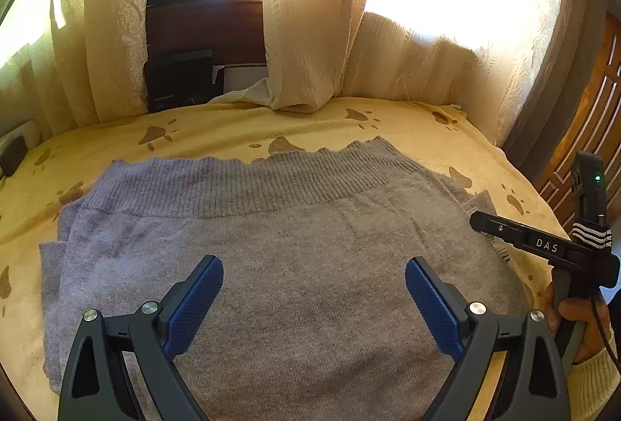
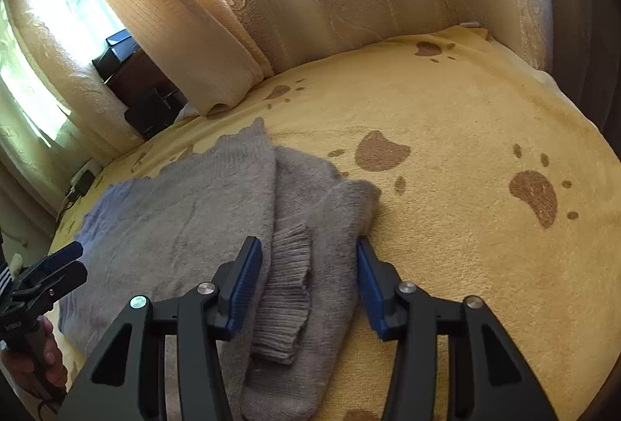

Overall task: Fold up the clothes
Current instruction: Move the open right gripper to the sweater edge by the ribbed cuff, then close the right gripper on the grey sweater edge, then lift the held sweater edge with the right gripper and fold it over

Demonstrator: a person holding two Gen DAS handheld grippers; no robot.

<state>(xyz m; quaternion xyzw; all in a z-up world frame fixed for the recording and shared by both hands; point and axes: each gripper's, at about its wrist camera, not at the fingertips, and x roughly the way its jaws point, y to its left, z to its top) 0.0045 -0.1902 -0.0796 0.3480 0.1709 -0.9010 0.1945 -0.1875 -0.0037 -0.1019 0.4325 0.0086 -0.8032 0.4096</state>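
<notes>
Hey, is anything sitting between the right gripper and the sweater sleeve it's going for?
Nothing visible. The right gripper is open, its pads either side of the grey sweater's folded sleeve, ribbed cuff between them. No pad clearly presses the knit. Only the yellow paw-print blanket lies around it.

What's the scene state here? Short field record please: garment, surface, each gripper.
garment: grey knitted sweater, lying flat, sleeve folded along its side
surface: yellow paw-print blanket on bed
left gripper: open, above sweater body, nothing held
right gripper: jaws either side of ribbed cuff and sleeve, pads not visibly pressing
background: cream curtains
</notes>
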